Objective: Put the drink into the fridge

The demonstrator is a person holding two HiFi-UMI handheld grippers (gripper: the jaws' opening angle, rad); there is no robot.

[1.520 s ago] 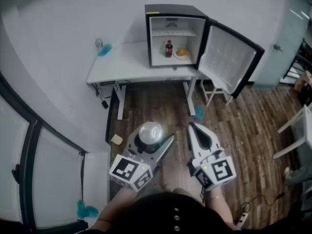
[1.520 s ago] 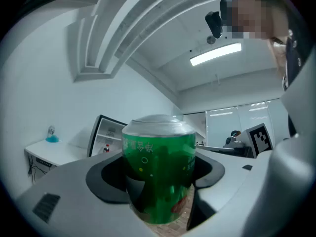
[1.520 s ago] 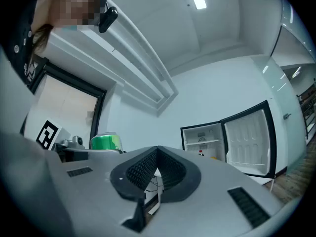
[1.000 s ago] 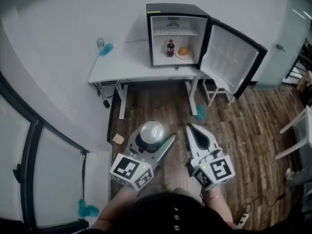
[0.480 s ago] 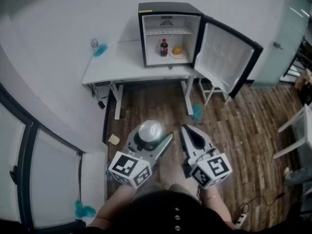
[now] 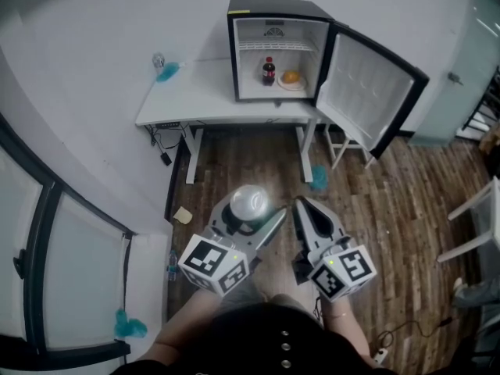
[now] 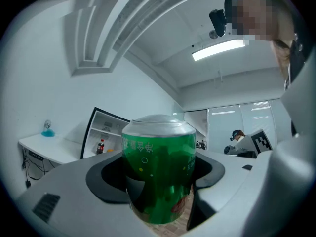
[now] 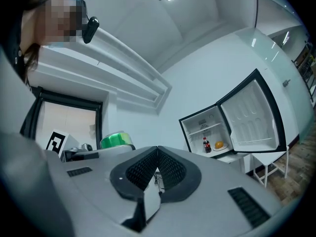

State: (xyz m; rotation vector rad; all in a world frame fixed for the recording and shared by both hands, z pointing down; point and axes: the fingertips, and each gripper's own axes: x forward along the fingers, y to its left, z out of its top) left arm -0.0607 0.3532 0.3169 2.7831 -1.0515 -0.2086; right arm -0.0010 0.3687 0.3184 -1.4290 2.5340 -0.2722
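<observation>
From the head view the drink is only a silver domed lid. The left gripper view adds the rest: a green metal can (image 7: 159,172) w/ pale print on its wall and a silver rim, standing upright. The left gripper (image 6: 251,219) is clamped on that can, one jaw pressed to each side, opened just to the can's width.

The right gripper view shows what the head view can't settle: the right gripper (image 8: 157,157) has its ribbed black pads pressed together, nothing btwn them. It sits just beside the left one.

The can is well apart from the black mini fridge w/ white inside (image 6: 273,9), out in front of it over the brown wood floor (image 6: 391,201), i.e. not in the fridge. The fridge door (image 6: 367,92) stands swung wide. Inside the fridge, on its floor: a dark cola bottle w/ red label (image 6: 269,70), upright, & just beside it an orange round thing on a plate (image 6: 291,76). The fridge stands on a white table (image 6: 203,100); a teal cloth (image 6: 167,72) lies on that table, well apart from the fridge.
</observation>
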